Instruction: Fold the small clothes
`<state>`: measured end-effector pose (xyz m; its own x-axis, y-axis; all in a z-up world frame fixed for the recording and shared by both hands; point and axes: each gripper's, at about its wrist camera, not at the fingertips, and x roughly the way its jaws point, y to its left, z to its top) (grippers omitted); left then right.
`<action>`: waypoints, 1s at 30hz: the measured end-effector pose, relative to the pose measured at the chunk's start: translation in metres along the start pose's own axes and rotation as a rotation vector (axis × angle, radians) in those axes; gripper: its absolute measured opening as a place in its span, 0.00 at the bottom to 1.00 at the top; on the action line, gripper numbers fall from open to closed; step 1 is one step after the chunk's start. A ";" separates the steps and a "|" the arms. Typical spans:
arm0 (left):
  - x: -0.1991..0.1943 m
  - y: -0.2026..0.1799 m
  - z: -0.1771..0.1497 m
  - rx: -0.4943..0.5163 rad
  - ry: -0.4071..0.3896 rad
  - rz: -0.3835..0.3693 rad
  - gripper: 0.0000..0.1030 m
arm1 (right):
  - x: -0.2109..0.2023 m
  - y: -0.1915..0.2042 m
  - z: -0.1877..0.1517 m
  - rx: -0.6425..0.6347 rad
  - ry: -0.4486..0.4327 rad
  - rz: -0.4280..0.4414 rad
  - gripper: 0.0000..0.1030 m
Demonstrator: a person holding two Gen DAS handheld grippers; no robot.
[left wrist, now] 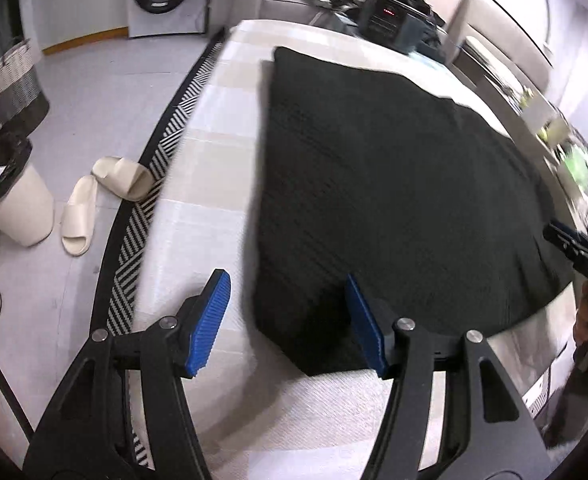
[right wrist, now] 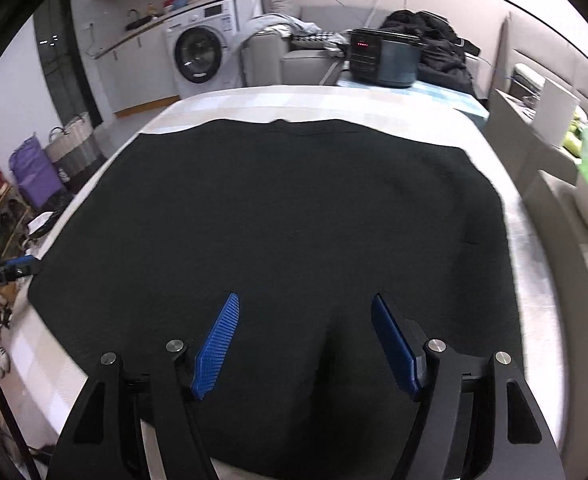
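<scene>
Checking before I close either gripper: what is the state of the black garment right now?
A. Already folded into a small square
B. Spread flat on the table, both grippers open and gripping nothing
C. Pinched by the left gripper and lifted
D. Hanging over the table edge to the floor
B: the black garment lies spread on the table, with the left gripper and right gripper both open above it.

Our left gripper [left wrist: 288, 322] and right gripper [right wrist: 305, 344]: black arms, silver screws behind ribbed blue pads [right wrist: 217, 346].
</scene>
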<state>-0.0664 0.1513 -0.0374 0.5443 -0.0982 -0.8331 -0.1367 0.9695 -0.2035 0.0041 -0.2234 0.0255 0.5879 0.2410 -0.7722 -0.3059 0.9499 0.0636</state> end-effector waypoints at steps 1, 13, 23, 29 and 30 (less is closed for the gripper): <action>0.001 -0.001 -0.001 -0.003 0.001 -0.012 0.55 | 0.000 0.007 -0.002 -0.008 0.000 0.023 0.69; 0.011 0.005 0.001 -0.141 -0.078 -0.151 0.07 | 0.005 0.092 -0.003 -0.121 -0.010 0.161 0.72; -0.004 0.010 0.015 -0.165 -0.102 -0.239 0.05 | 0.021 0.218 -0.021 -0.376 0.052 0.378 0.78; -0.005 0.012 0.015 -0.169 -0.096 -0.252 0.05 | 0.040 0.269 -0.031 -0.512 0.068 0.332 0.78; -0.004 0.013 0.015 -0.174 -0.093 -0.253 0.05 | 0.044 0.275 -0.032 -0.530 0.066 0.302 0.78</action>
<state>-0.0579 0.1678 -0.0292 0.6515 -0.3026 -0.6957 -0.1225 0.8630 -0.4901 -0.0784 0.0420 -0.0115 0.3744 0.4553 -0.8078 -0.7926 0.6092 -0.0240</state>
